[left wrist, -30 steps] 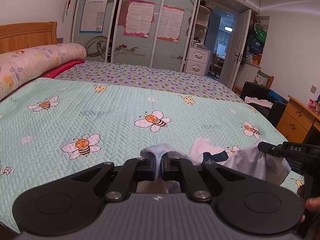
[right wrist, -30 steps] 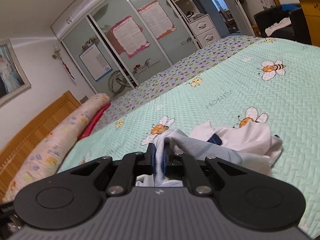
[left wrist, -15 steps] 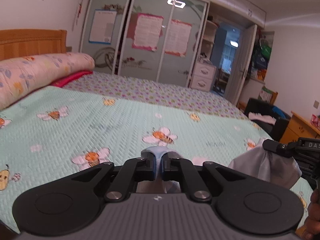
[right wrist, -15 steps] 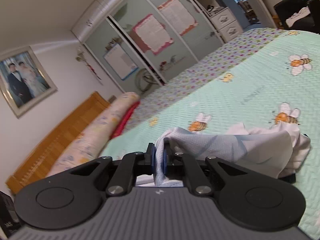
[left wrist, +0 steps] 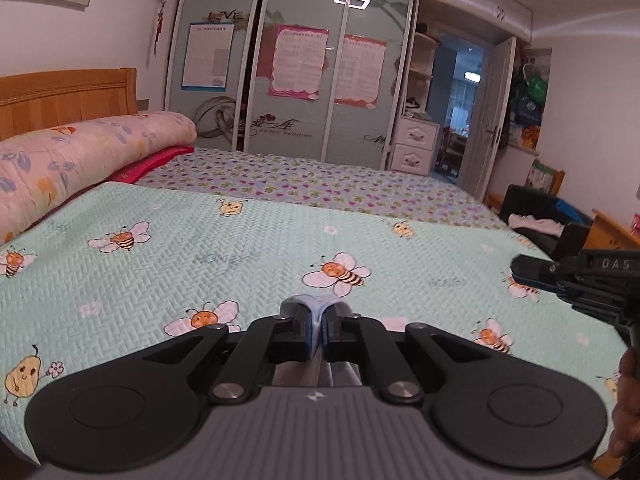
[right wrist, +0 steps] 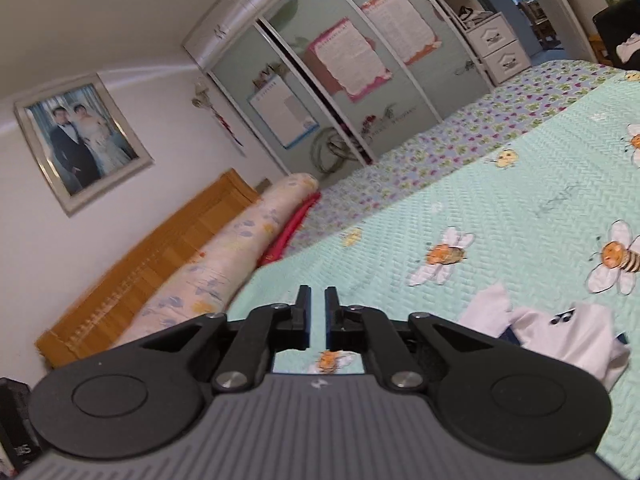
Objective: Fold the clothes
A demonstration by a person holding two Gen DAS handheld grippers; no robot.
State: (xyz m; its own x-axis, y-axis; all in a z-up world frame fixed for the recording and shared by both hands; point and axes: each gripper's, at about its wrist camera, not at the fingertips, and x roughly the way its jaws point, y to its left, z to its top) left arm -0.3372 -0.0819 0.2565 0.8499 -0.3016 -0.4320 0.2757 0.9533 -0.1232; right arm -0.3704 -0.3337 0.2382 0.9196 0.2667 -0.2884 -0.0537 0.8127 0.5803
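While the left tool (left wrist: pixel 316 320) is pinching light-blue cloth (left wrist: pixel 310 303), the right tool (right wrist: pixel 318 312) is gripping nothing. Its jaws are sitting nearly closed. White garment (right wrist: pixel 560 332) is lying at 3 o'clock on the bed (right wrist: pixel 520 200).

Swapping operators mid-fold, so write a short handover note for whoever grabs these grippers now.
Left gripper: shut on a pinch of light blue fabric, held above the bee quilt.
Right gripper: jaws have just closed with nothing between them; shut and empty.
White garment: crumpled on the quilt, right of the right gripper. Whether the blue fabric belongs to it cannot be told.
Done: no fold visible.
Left: probably take a second grip, spread the garment flat, fold.
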